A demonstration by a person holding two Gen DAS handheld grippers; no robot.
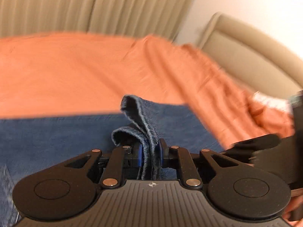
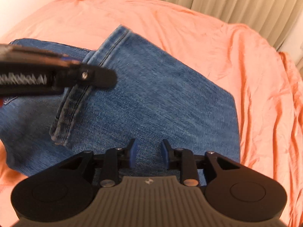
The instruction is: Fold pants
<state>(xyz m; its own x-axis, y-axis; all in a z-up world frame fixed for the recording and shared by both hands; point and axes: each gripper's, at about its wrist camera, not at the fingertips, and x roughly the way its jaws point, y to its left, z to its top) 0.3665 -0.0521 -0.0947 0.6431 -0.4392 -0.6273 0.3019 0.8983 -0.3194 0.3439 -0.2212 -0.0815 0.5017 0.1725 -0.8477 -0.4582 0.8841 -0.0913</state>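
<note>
Two grippers are working over blue denim pants that are lying spread on an orange sheet covering a bed; beige curtains are hanging behind. The left gripper is pinching the bunched hem of a pant leg between its blue pads, the jaws standing almost closed on the folded denim; the hem is lifting off the fabric below. The right gripper is hovering just above the flat denim, its jaws standing partly apart and gripping nothing.
</note>
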